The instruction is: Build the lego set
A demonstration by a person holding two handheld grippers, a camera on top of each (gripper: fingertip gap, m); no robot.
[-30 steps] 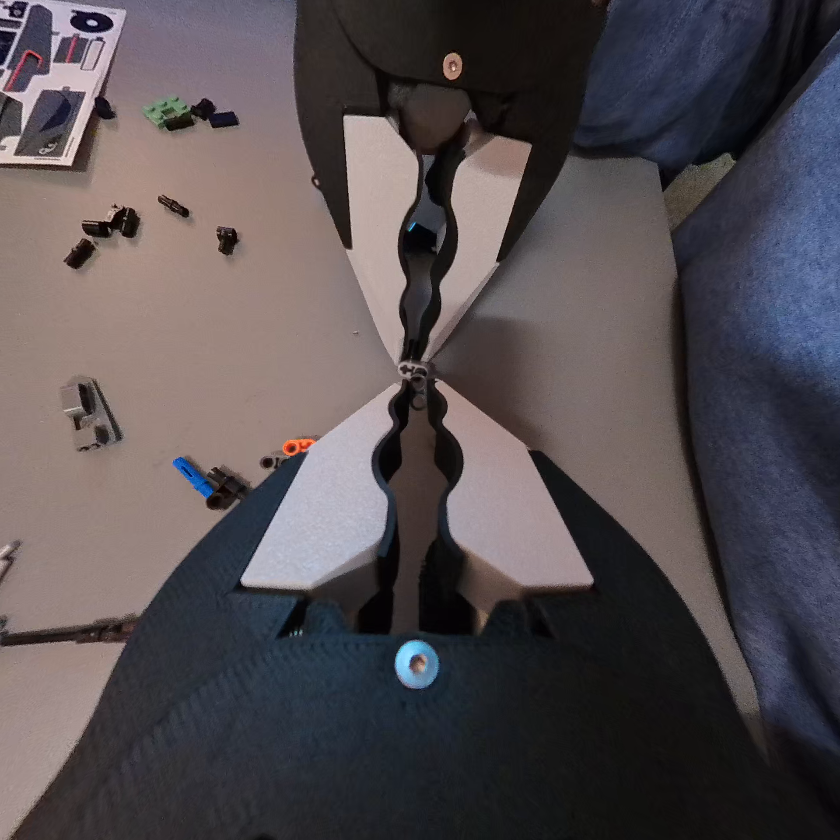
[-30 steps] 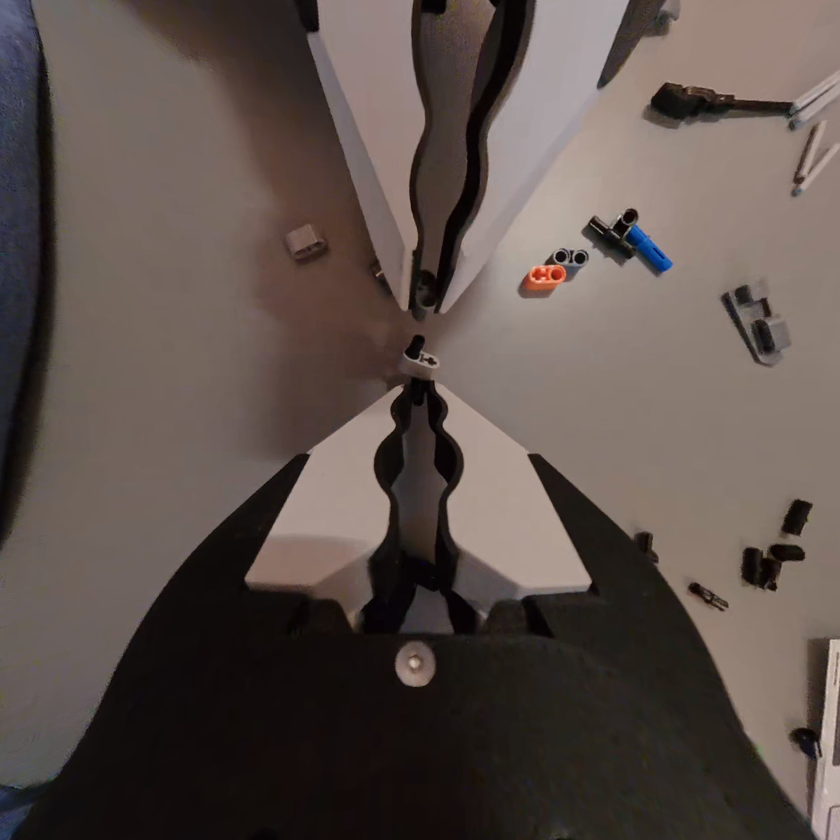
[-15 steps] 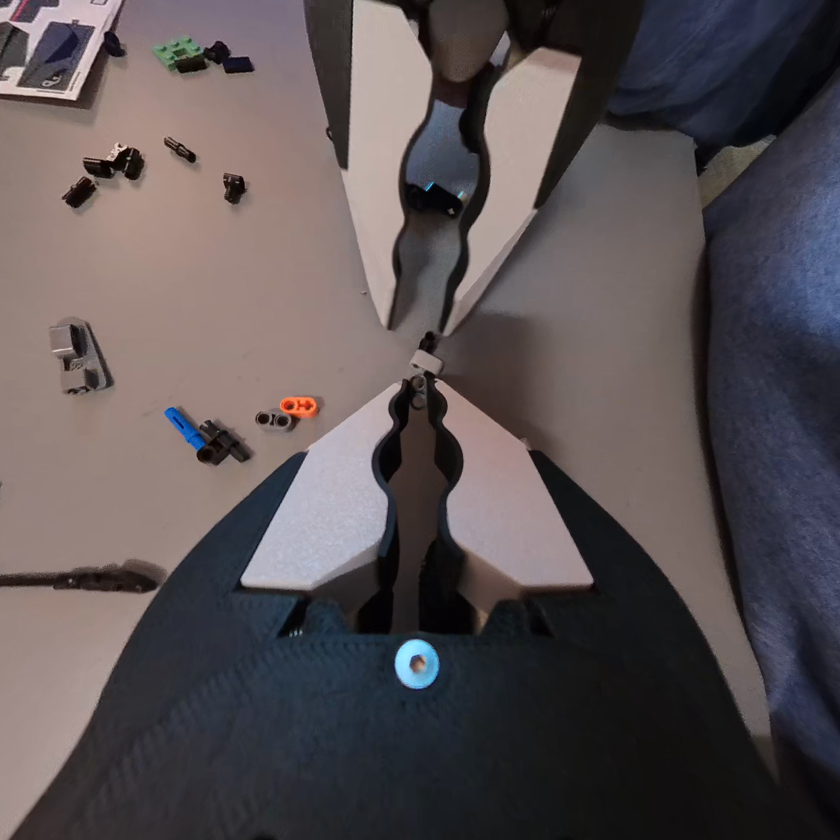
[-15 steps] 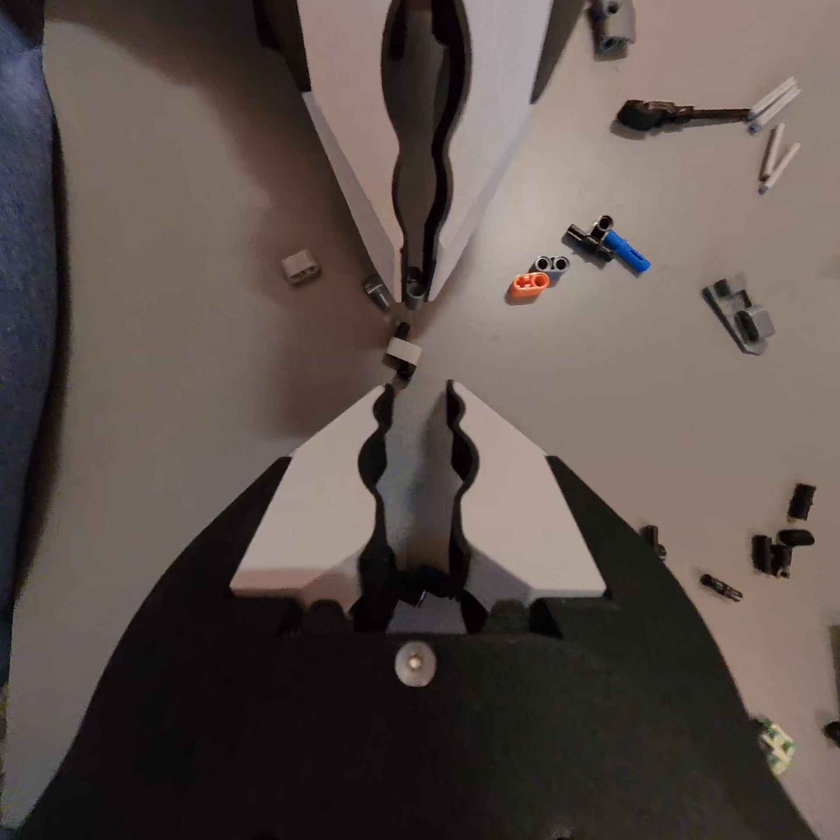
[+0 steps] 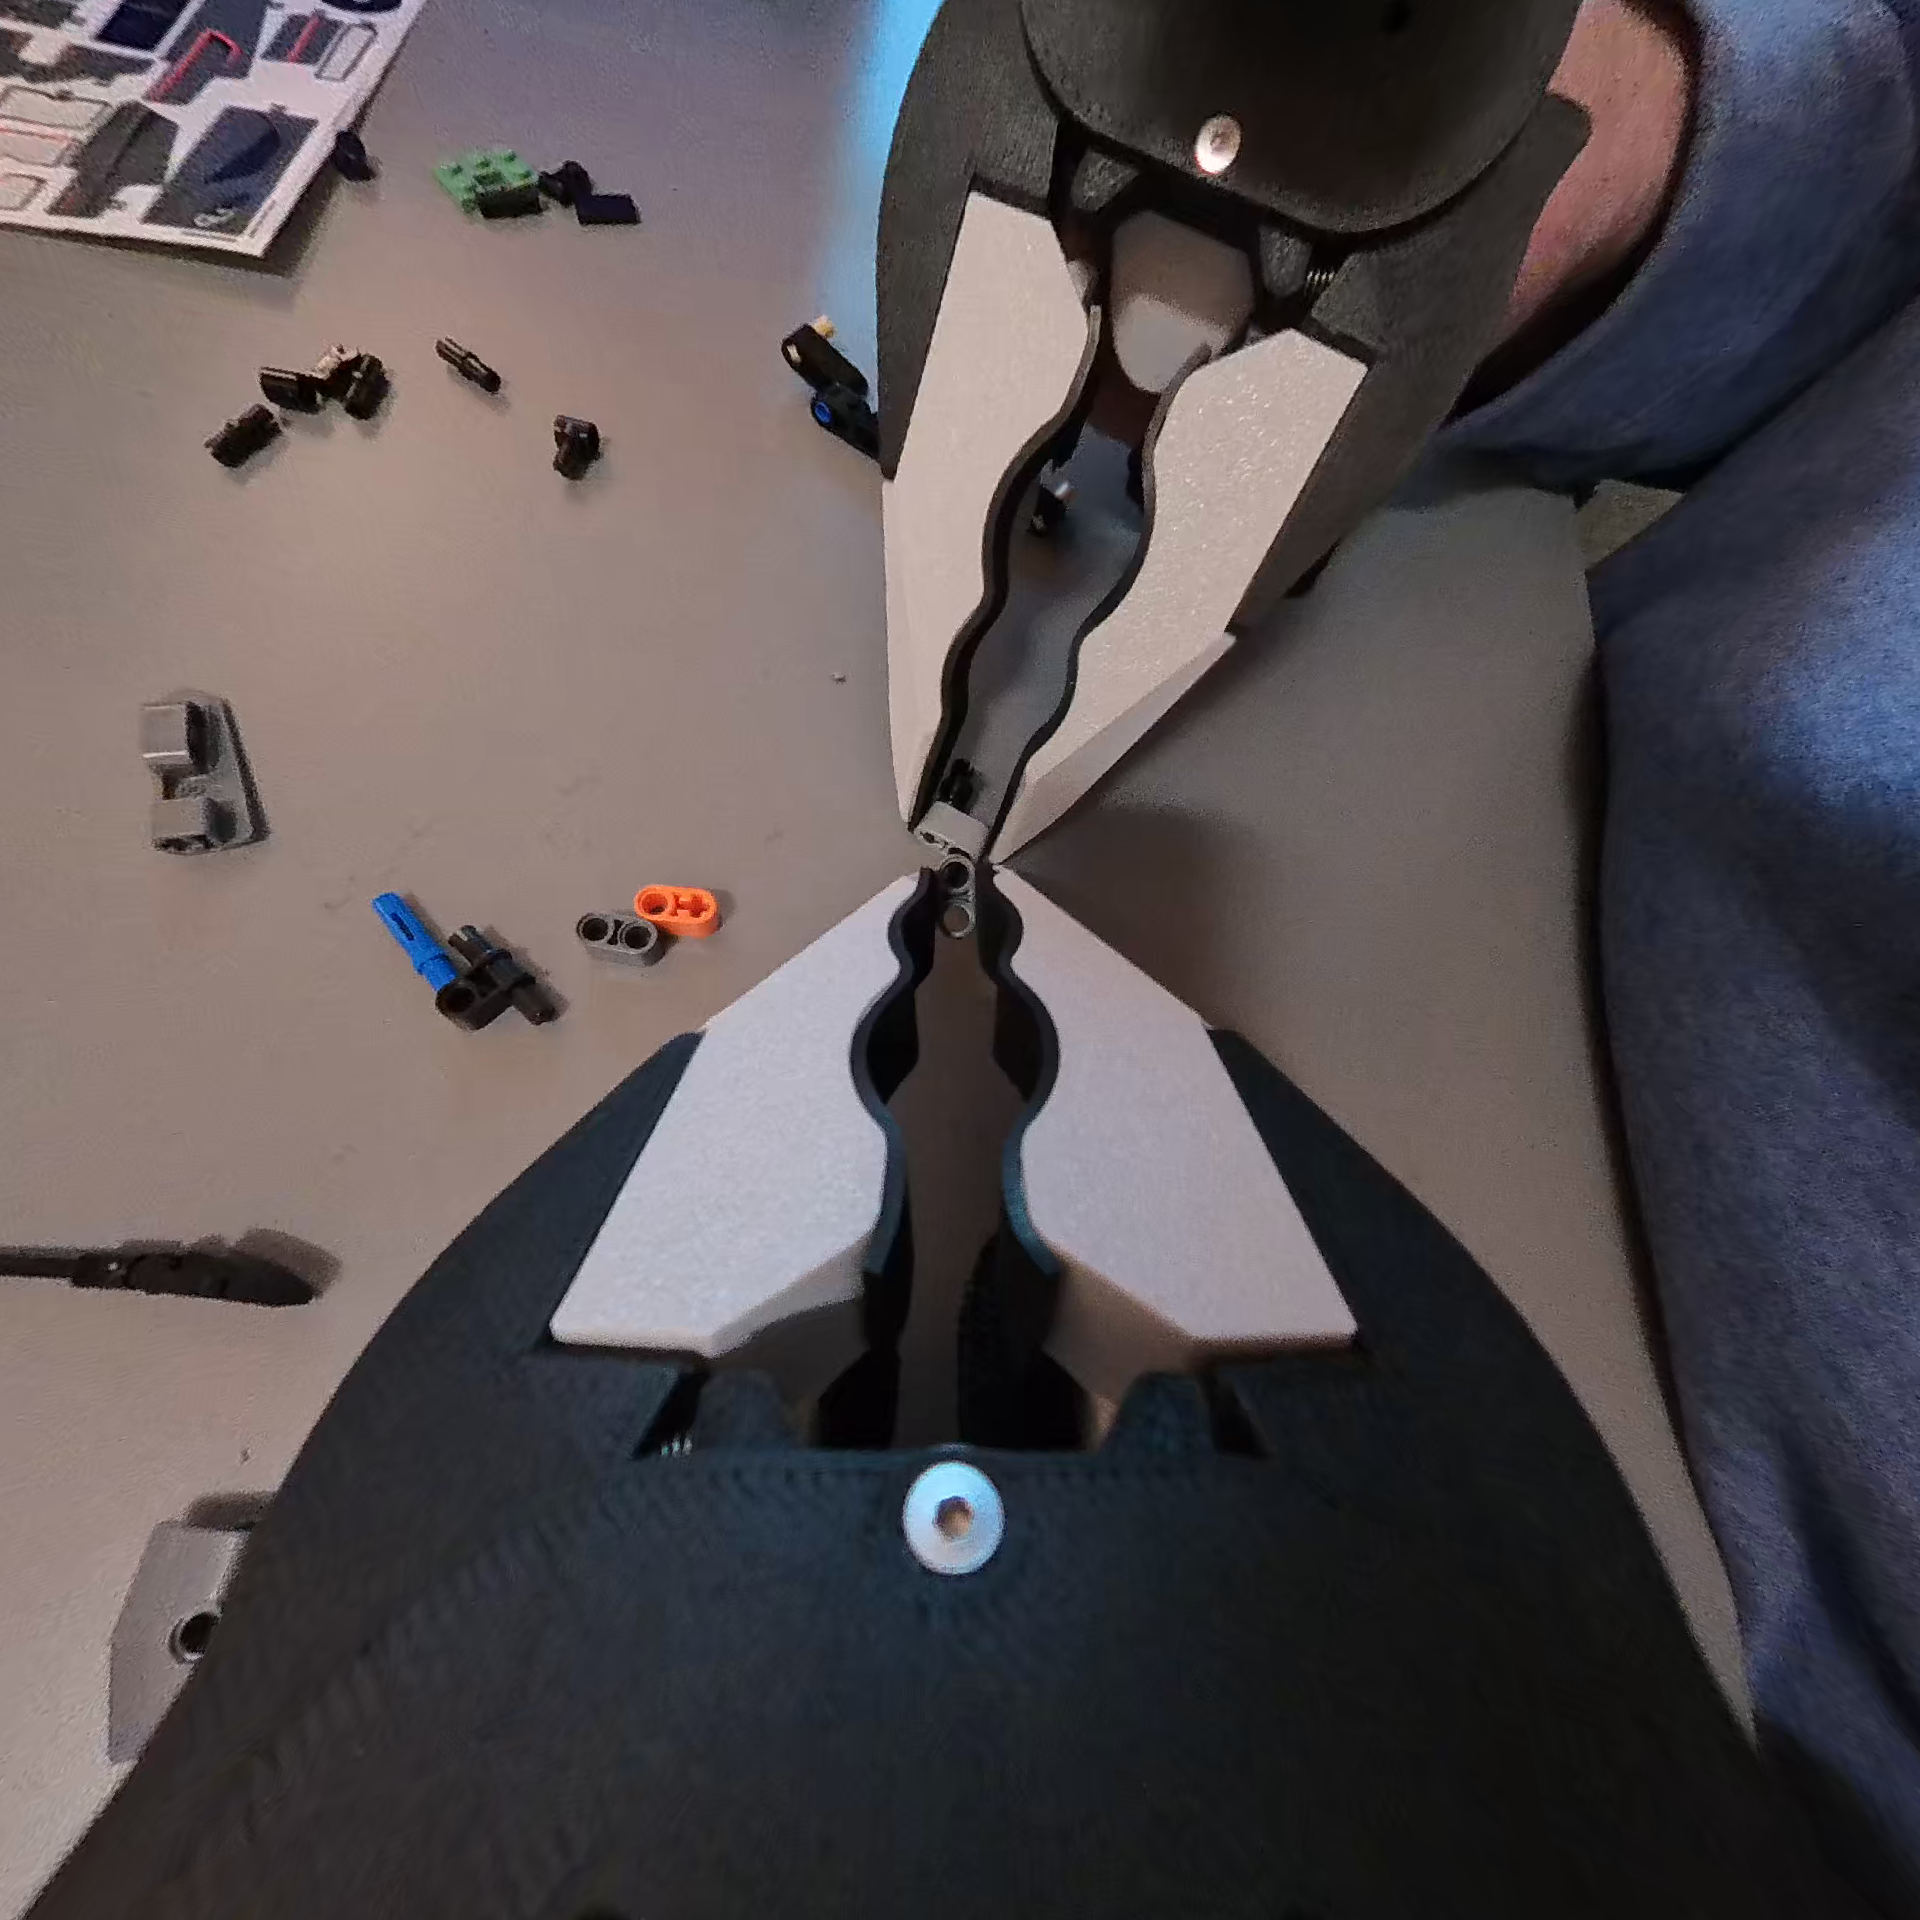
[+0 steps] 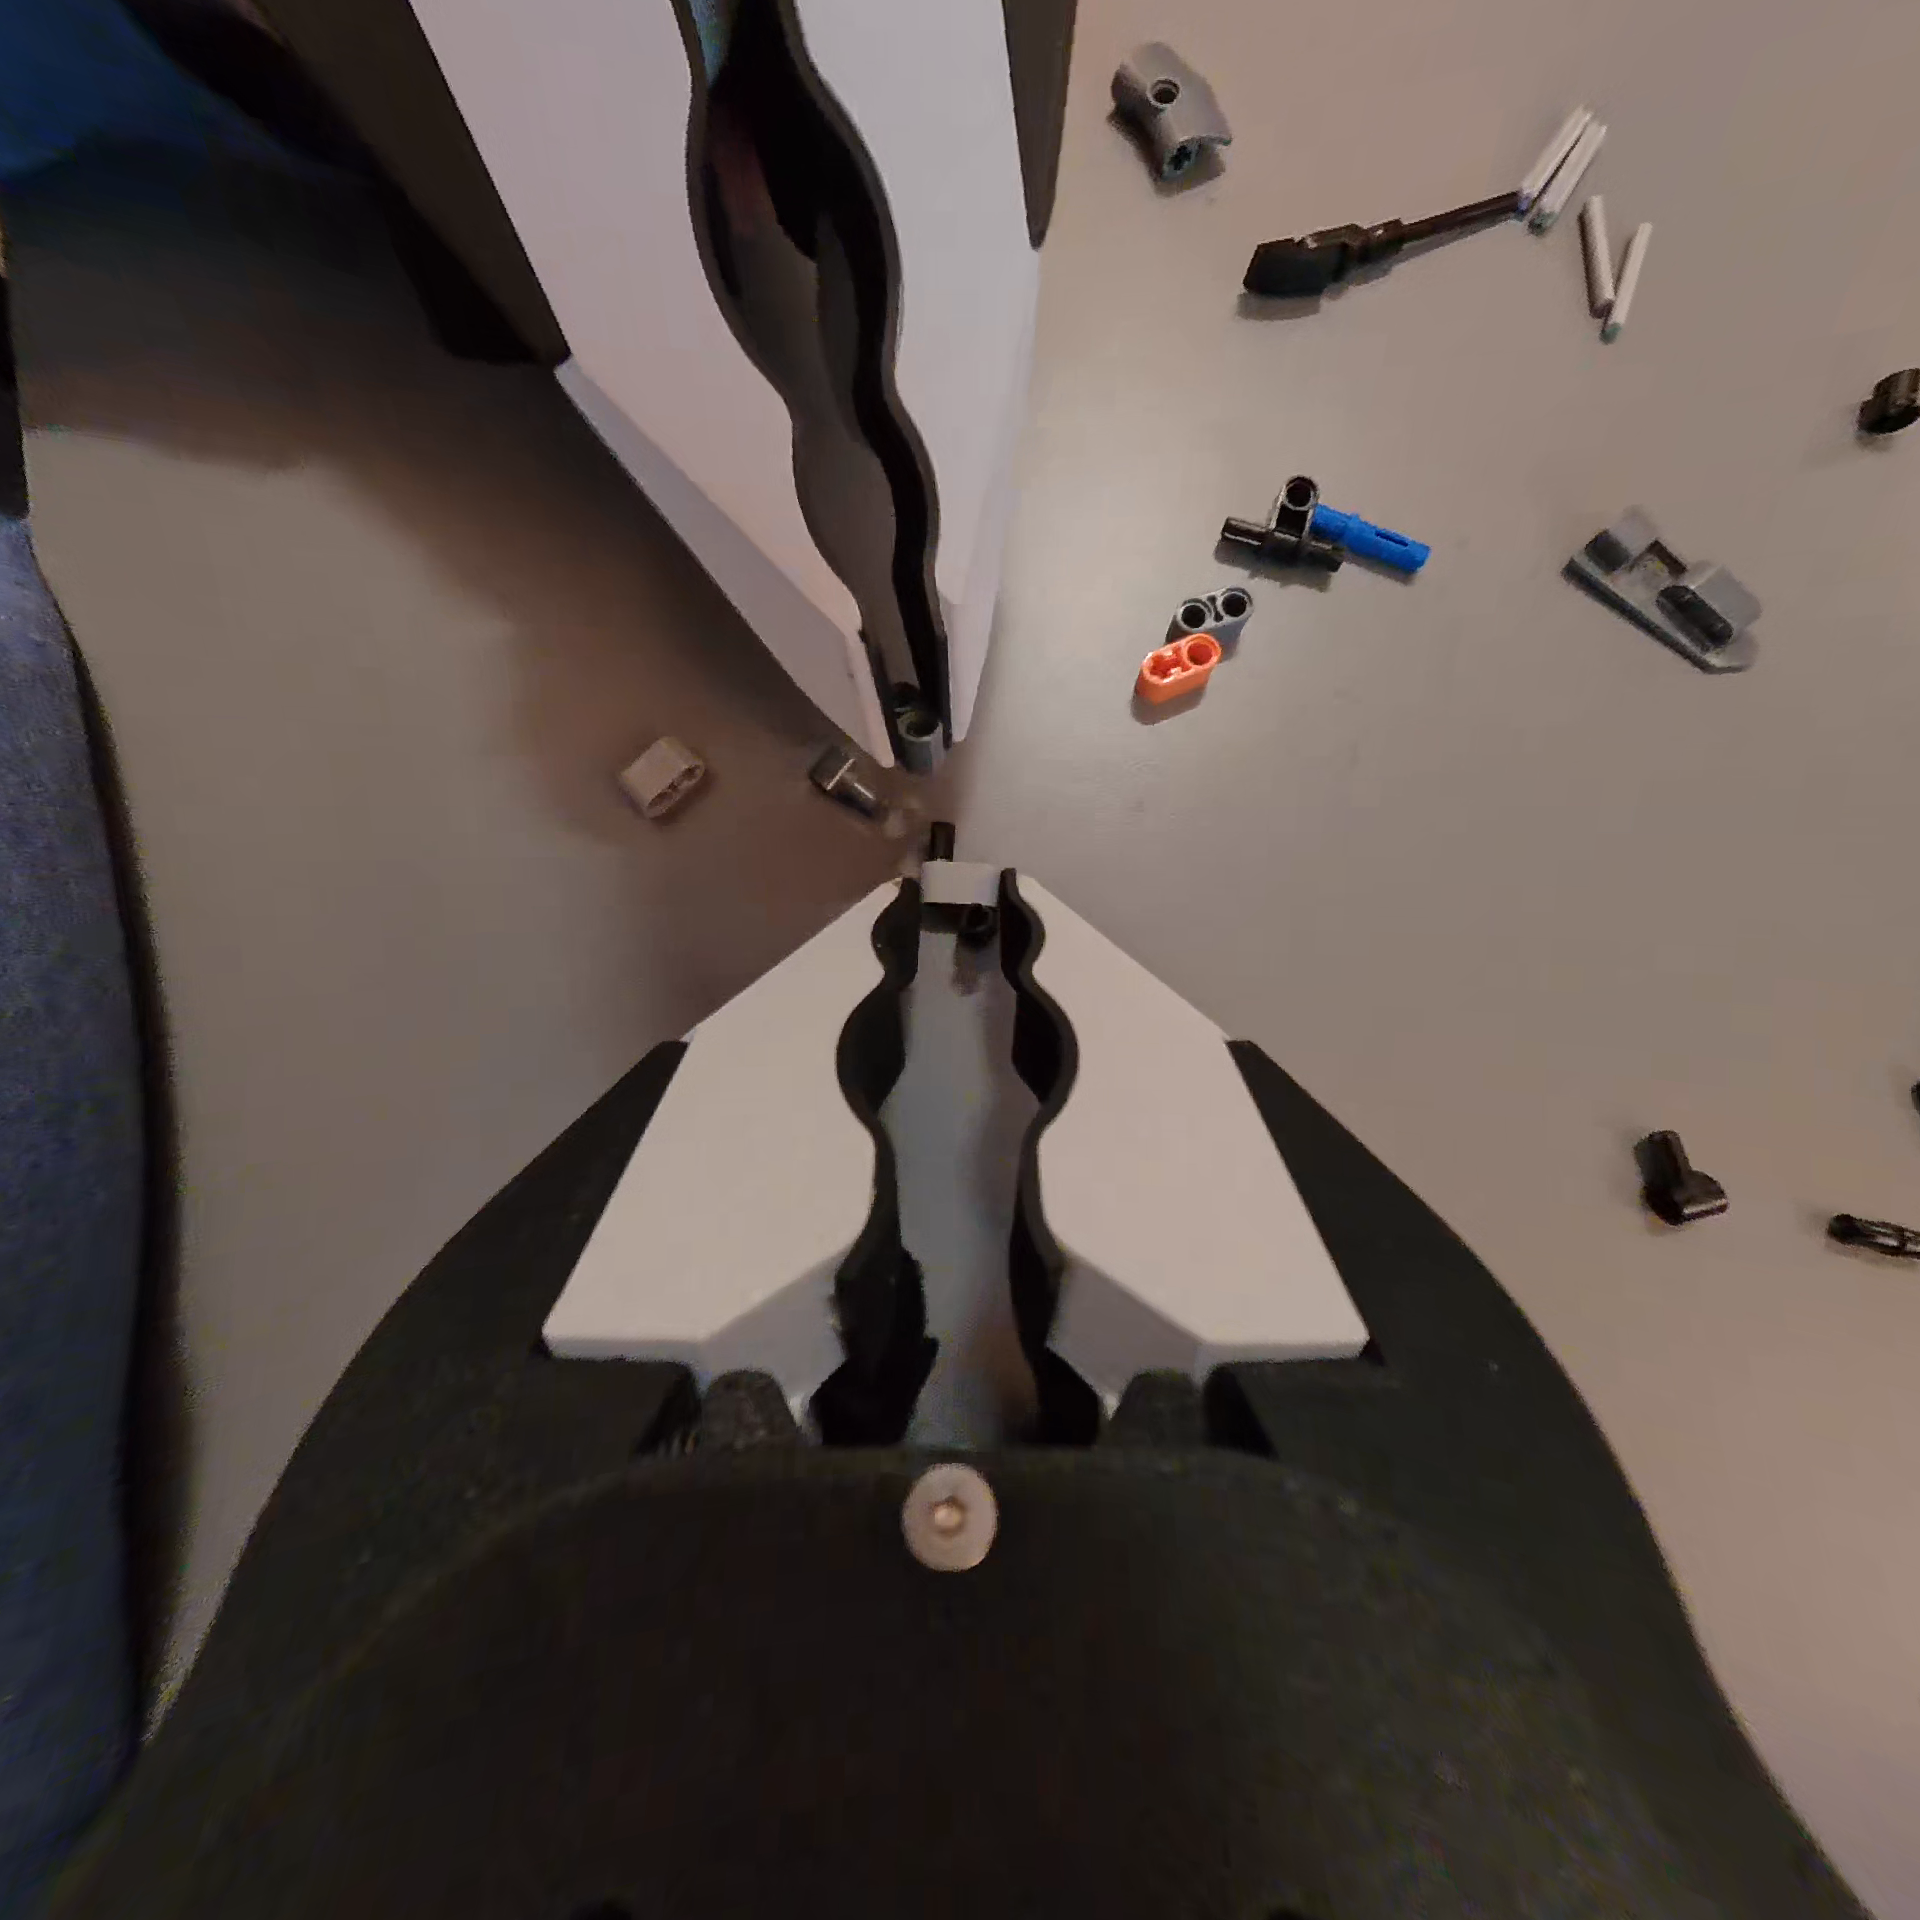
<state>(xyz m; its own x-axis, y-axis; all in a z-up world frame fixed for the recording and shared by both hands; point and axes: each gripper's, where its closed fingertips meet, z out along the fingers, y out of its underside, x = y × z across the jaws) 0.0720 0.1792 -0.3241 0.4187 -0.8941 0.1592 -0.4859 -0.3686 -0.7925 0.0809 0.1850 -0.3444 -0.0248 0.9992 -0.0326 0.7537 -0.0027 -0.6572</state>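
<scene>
right tongs (image 6: pixel 958 883) reclosed on connector (image 6: pixel 956 883), grey table (image 6: pixel 1455 935)

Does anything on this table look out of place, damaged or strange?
Nothing looks damaged or spilled. Loose pieces lie scattered on the table, as is usual in a build. The left gripper holds a dark grey two-hole connector; the right gripper holds a light grey piece with a black pin.

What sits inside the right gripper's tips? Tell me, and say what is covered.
The right gripper clamps a light grey connector with a black pin poking forward from it. Another black pin end shows behind it; how the connector's sides seat against the fingers is covered.
</scene>
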